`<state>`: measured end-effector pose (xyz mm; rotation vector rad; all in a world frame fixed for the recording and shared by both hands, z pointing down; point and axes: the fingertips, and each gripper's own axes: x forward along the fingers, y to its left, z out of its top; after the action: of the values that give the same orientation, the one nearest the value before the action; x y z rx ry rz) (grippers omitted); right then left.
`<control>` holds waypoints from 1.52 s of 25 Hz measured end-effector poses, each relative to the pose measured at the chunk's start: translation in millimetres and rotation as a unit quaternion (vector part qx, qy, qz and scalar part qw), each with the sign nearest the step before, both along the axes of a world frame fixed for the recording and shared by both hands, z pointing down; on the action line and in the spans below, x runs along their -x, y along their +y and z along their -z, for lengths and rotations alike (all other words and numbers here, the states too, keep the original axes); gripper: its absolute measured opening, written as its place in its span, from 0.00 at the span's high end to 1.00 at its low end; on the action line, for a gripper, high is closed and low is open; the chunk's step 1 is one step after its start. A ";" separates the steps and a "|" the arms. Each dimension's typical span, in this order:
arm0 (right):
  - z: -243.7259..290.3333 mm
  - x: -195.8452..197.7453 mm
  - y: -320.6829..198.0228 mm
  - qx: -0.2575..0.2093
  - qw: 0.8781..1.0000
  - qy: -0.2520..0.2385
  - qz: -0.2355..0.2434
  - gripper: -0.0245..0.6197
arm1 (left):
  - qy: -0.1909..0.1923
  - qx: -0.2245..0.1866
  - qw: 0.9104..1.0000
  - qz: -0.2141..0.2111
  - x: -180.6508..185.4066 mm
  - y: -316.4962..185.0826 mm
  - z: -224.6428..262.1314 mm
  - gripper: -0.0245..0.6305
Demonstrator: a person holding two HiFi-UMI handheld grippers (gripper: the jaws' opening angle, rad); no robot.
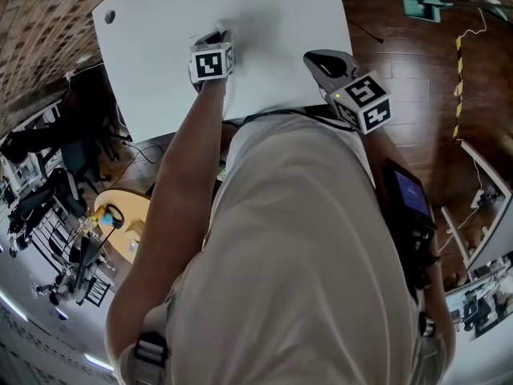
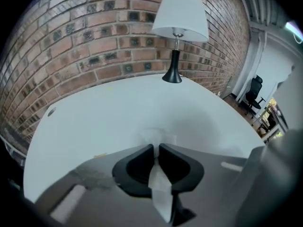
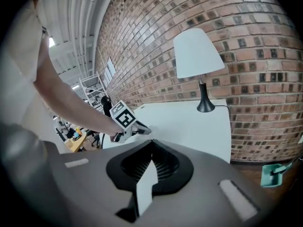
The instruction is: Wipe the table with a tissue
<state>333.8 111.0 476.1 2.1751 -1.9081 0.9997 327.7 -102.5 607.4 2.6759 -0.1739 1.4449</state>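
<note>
- Tissue (image 2: 163, 137) is pinched between the left gripper's (image 2: 156, 148) jaws, against the white table (image 2: 118, 112).
- Right gripper (image 3: 152, 143), at the left's 3 o'clock in the head view: jaws pressed together, empty.

Soft, even light; fisheye frames.
The flat white tabletop (image 2: 104, 112) bears a faint grey shadow; left gripper view slightly blurred, corners black, red brick wall (image 2: 71, 46) bowed.

One table (image 2: 109, 112), one lamp (image 2: 179, 27), one tissue (image 2: 156, 137), two tongs (image 1: 219, 37) (image 1: 319, 59)

Lamp (image 2: 179, 27) at table (image 2: 94, 122) far edge, wall (image 2: 80, 37) behind; tissue (image 2: 158, 137) on table nr ctr.
</note>
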 end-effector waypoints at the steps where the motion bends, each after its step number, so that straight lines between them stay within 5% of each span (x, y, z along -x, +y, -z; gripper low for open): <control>1: -0.5 0.7 -0.4 0.001 1.000 -0.001 0.001 0.95 | -0.005 0.007 1.000 0.006 2.3 -2.2 -0.4 0.89; 7: 2.6 11.9 -15.2 0.002 1.000 0.004 0.013 0.95 | -0.042 0.040 0.998 0.033 34.7 -14.2 -2.5 0.89; 14: 5.1 23.0 -41.5 0.001 0.999 0.012 0.030 0.95 | -0.075 0.073 0.995 0.002 87.9 -4.8 -7.7 0.89; 20: 2.0 35.6 -76.0 0.011 0.998 0.023 0.061 0.95 | -0.041 0.118 0.992 -0.034 128.4 13.5 -7.7 0.89; 31: 7.4 50.1 -102.7 0.023 0.992 0.043 0.118 0.95 | 0.045 0.121 0.991 -0.030 98.8 13.0 28.0 0.89; 38: 9.6 45.9 -108.4 0.023 0.992 0.042 0.114 0.95 | 0.059 0.136 0.989 -0.024 88.3 4.6 30.5 0.89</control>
<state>287.9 2.6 466.5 1.8876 -2.0160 0.8870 239.4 -97.9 576.9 2.5461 0.0904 1.2178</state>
